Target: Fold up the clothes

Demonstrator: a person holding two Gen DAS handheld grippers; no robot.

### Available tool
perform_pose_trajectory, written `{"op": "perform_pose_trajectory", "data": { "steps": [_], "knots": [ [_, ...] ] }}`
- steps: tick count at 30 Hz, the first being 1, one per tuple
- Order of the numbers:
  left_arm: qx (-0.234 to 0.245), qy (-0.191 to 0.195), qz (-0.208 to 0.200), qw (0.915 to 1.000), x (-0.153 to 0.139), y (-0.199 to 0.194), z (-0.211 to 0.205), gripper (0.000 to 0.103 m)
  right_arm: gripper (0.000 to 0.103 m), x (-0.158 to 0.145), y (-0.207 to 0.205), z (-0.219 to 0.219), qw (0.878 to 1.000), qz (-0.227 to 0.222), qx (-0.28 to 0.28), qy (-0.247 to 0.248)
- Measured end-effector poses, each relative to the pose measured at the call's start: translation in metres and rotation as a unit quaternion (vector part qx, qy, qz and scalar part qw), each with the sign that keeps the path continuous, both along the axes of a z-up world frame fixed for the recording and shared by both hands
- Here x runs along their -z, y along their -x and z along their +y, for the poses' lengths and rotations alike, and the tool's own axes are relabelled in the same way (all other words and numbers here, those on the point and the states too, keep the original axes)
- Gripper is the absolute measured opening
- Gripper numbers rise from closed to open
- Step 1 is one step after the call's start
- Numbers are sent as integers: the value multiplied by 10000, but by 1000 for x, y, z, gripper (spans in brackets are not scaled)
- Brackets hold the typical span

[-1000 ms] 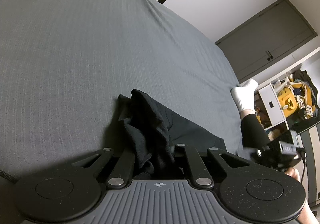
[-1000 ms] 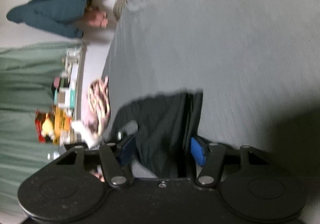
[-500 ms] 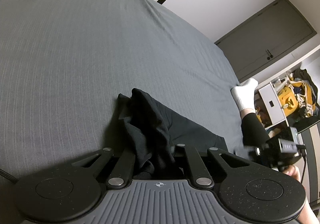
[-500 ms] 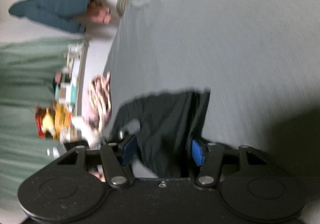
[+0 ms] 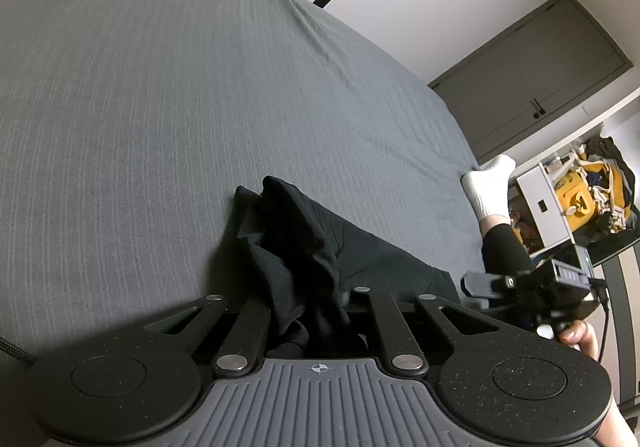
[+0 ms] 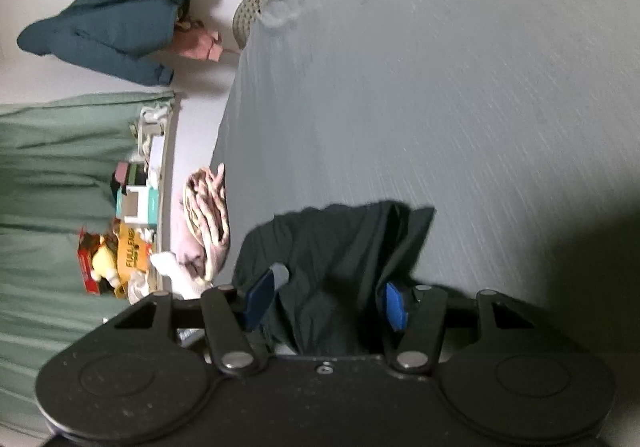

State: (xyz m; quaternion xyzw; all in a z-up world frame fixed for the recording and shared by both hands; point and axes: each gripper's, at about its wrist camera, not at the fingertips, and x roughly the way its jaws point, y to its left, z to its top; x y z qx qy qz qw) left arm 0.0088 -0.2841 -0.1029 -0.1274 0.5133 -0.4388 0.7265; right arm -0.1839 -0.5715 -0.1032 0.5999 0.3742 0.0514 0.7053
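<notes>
Here the soft, limp black garment is clamped by the left gripper; it hangs between the right gripper's parted fingers, best taken at corners.

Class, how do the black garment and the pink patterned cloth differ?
The black fabric garment is plain; the pink patterned cloth is pale and marked. The black garment bunches between the left tongs; the pink cloth lies far off at the grey bed's edge. Both are crumpled, unfolded.
</notes>
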Motion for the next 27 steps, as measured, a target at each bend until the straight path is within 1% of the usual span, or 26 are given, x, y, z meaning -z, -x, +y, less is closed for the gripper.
{"op": "perform_pose_trajectory", "data": {
  "steps": [3, 5, 7, 9, 12, 14, 16, 17, 20, 23, 24, 27],
  "knots": [
    [-12, 10, 16, 10000, 0, 0, 0, 8, 55, 0, 1, 3, 9998, -17, -189, 57],
    [-19, 18, 34, 10000, 1, 0, 0, 8, 55, 0, 5, 8, 9991, 44, -414, 9],
    [-22, 26, 48, 10000, 1, 0, 0, 8, 55, 0, 10, 11, 9986, 110, -516, -31],
    [-28, 39, 65, 10000, 2, -1, 1, 8, 55, 3, 11, 9, 9991, 170, -359, -142],
    [-37, 59, 88, 9999, 3, -1, 1, 8, 55, 5, 6, 2, 9997, 70, 68, -208],
    [-46, 65, 88, 9999, 3, 0, 1, 8, 55, 6, 2, 0, 9998, 31, 93, -184],
    [-54, 71, 96, 9999, 3, 0, 1, 8, 53, 5, 1, 1, 10000, -25, 3, -95],
    [-56, 73, 101, 9999, 3, -1, 1, 8, 50, 5, 3, 2, 9999, 4, -72, -78],
    [-53, 75, 103, 9999, 4, -1, 1, 8, 48, 7, 11, 6, 9993, 144, -264, -207],
    [-57, 81, 112, 9999, 4, -1, 1, 8, 47, 9, 13, 4, 9995, 162, -74, -244],
    [-60, 81, 111, 9999, 4, -1, 0, 8, 46, 9, 11, 3, 9995, 137, 55, -275],
    [-72, 89, 113, 9999, 4, 0, 1, 8, 41, 11, 4, 4, 9995, 103, 187, -219]
  ]
}}
